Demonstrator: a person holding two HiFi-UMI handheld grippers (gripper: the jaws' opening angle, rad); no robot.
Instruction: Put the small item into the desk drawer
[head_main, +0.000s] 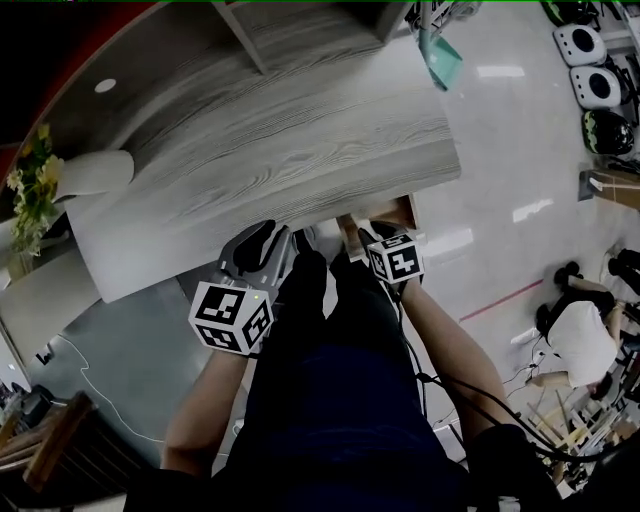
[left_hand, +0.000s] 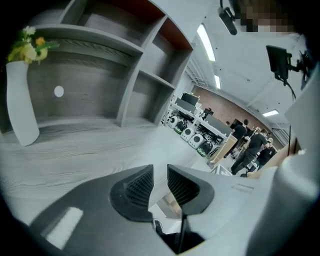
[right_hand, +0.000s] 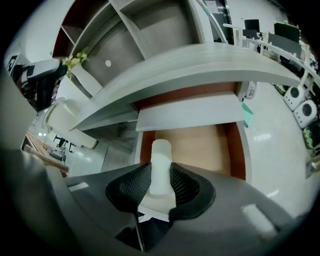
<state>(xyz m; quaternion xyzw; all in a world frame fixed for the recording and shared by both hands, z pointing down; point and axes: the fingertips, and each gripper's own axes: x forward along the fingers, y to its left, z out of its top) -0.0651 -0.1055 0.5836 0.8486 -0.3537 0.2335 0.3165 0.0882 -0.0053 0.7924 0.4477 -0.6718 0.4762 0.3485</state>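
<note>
The small item (right_hand: 161, 150), a white rounded stub, was held clamped between the jaws of the right hand-held gripper (right_hand: 161, 169), with the tan floor of the open drawer (right_hand: 239, 150) seen directly beyond it. It was judged to be light and fairly stiff, with a smooth skin that might slip. The hold across its lower body, on the ribbed pads, was judged sound. The left hand-held gripper (left_hand: 159, 172) was seen with its 2 jaws slightly apart and nothing between them, above the grey wood surface (left_hand: 75, 155).

The item was shown in the right gripper view alone. In the head view it could not be made out, and only a corner of the drawer (head_main: 385, 212) was seen below the surface's edge. A white vase (left_hand: 20, 110) was shown clearly only in the left gripper view.
</note>
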